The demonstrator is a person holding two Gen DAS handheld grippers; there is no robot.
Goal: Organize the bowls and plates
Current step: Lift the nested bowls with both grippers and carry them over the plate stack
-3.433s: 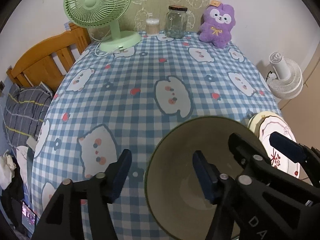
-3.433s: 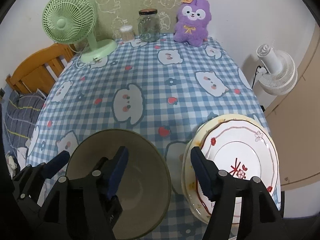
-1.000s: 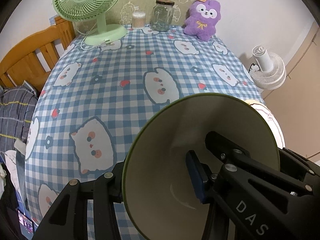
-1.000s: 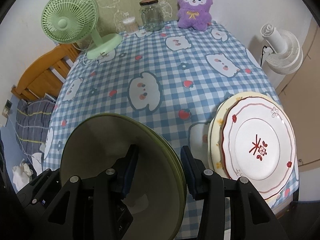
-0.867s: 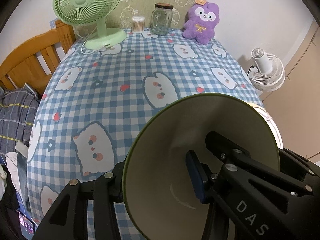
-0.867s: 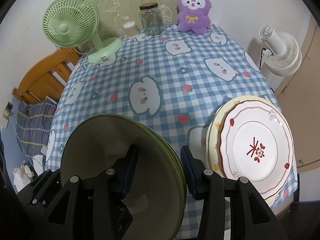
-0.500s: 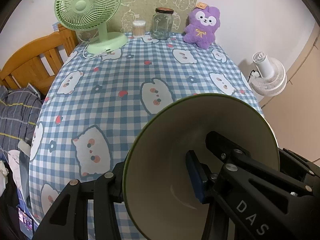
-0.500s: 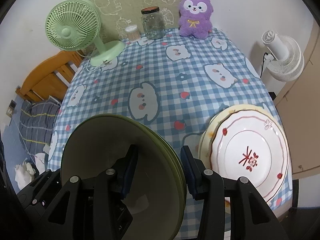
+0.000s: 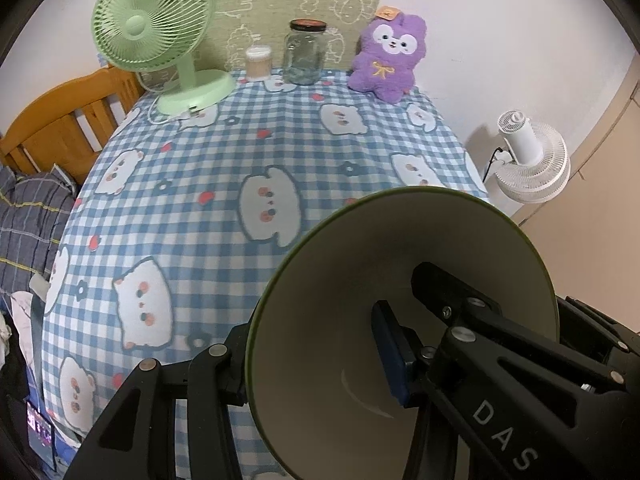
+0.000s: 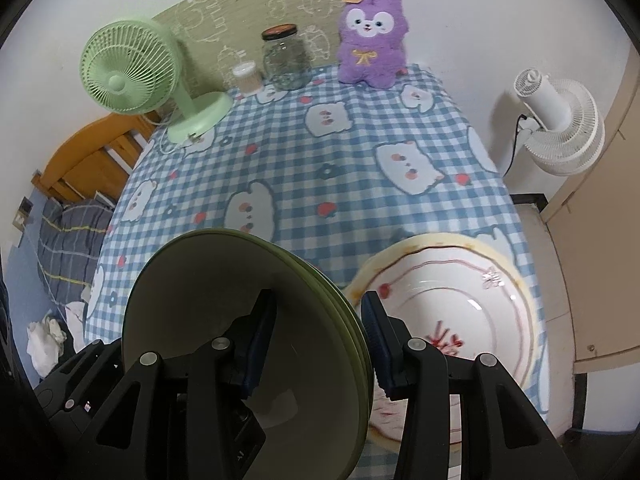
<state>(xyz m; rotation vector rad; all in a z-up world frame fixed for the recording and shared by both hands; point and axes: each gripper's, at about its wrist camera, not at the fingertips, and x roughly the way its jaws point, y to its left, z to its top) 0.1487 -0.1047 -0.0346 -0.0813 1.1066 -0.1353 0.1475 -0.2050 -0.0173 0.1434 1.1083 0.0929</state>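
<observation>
Two grippers share one load: we find the left gripper (image 9: 316, 364) clamped across the left wall of the olive bowl (image 9: 400, 320), one pad inside and one outside, and the right gripper (image 10: 318, 340) clamped likewise on the opposite wall. In the right wrist view the rim reads as several stacked edges, so we judge this to be a nest of bowls (image 10: 248, 344) rather than one, though the count cannot be fixed. The load is held off the checked tablecloth (image 9: 224, 184), at its near edge, just left of the plates (image 10: 448, 320), a red-patterned one lying on a cream one. We judge the bowls to be glazed ceramic: stiff, heavy for a rim pinch, slick against the pads and liable to chip or break if dropped. The opposed rim hold is the sound one; the nested pieces may shift if tilted. The underside of the bowls, their foot and the cloth beneath are hidden. The plates are blurred and partly masked by the right gripper, and are not visible from the left wrist. The green fan (image 9: 156, 36), glass jar (image 9: 304, 52) and purple plush (image 9: 388, 60) stand well apart at the far edge.
</observation>
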